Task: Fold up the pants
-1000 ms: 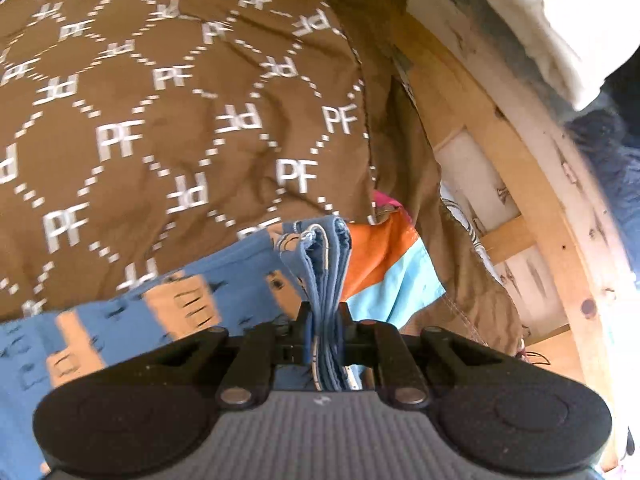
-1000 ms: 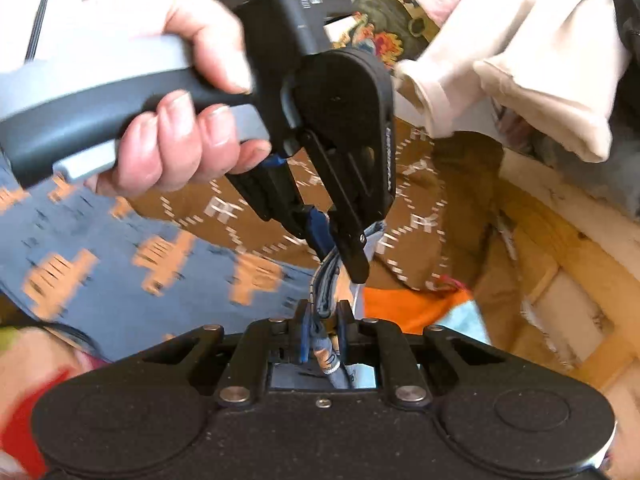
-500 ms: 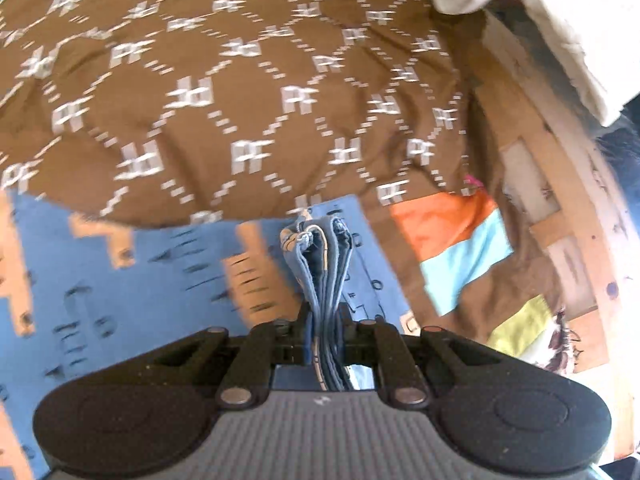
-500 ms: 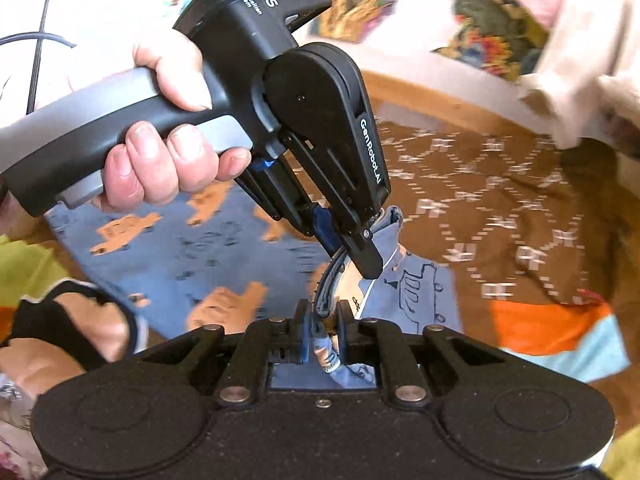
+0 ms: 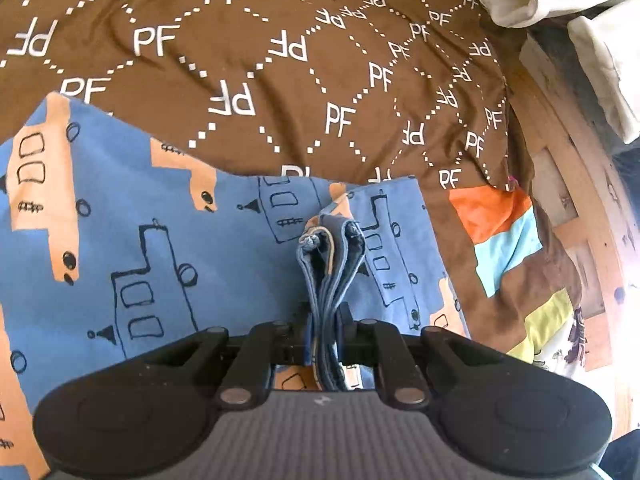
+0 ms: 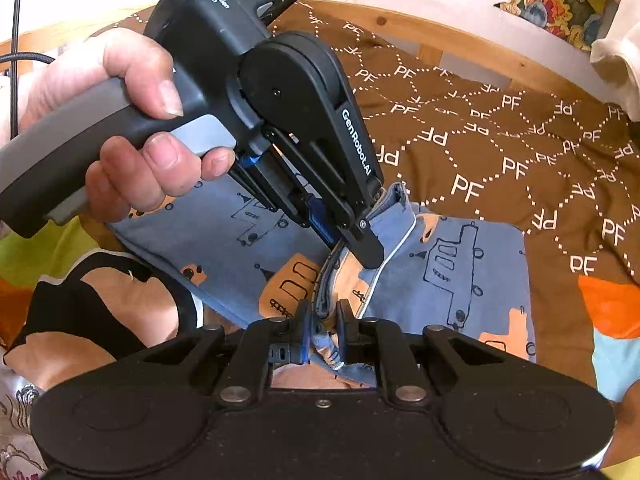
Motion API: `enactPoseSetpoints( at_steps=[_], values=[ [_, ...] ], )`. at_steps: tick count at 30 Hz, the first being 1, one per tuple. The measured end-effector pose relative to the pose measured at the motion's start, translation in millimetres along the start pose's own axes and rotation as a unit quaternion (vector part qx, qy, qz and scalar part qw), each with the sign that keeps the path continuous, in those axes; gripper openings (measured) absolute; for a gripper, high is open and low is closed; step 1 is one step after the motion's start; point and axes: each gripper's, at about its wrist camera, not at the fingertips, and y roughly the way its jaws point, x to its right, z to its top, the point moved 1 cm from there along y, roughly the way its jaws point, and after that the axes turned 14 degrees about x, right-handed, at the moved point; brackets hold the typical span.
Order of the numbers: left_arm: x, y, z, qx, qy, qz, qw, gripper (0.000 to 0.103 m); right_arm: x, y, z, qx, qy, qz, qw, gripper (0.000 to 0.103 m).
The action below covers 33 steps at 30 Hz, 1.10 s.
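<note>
Left wrist view: the left gripper (image 5: 325,334) pinches a bunched edge of the blue pants (image 5: 168,248), which lie spread on the brown blanket (image 5: 280,60).

Right wrist view: the right gripper (image 6: 323,330) clamps the same pants (image 6: 460,272) beside the left gripper (image 6: 352,240), held by a hand (image 6: 120,120).

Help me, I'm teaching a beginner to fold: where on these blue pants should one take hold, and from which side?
Grip the pants at the bunched edge that stands up off the bedspread, coming from the near side, as the left gripper and right gripper do. The stacked layers there fit between the fingers; flat cloth would not.
</note>
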Motion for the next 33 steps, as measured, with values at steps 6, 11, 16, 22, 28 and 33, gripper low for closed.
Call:
enactPoseSetpoints(
  at_steps=[6, 11, 16, 22, 28, 33],
  values=[
    [0, -1, -2, 0.003, -0.003, 0.000, 1.0000, 0.012, -1, 2, -1, -0.003, 0.009, 0.003, 1.000, 0.014],
    [-2, -2, -2, 0.003, -0.009, 0.002, 1.0000, 0.012, 5, 5, -2, 0.000, 0.012, 0.007, 1.000, 0.014],
    [3, -6, -2, 0.010, 0.004, 0.011, 0.9999, 0.012, 8, 3, -2, 0.004, 0.027, 0.004, 1.000, 0.014],
    [1, -23, 3, 0.017, 0.003, 0.020, 0.9996, 0.012, 3, -1, 3, 0.019, 0.024, 0.015, 0.999, 0.014],
    [-8, -52, 12, 0.026, 0.027, 0.047, 0.9982, 0.012, -13, -1, 20, 0.047, 0.018, 0.050, 0.997, 0.014],
    [-30, -76, 19, 0.017, 0.023, 0.067, 0.9974, 0.012, -35, 8, 36, 0.066, -0.003, 0.096, 0.993, 0.014]
  ],
)
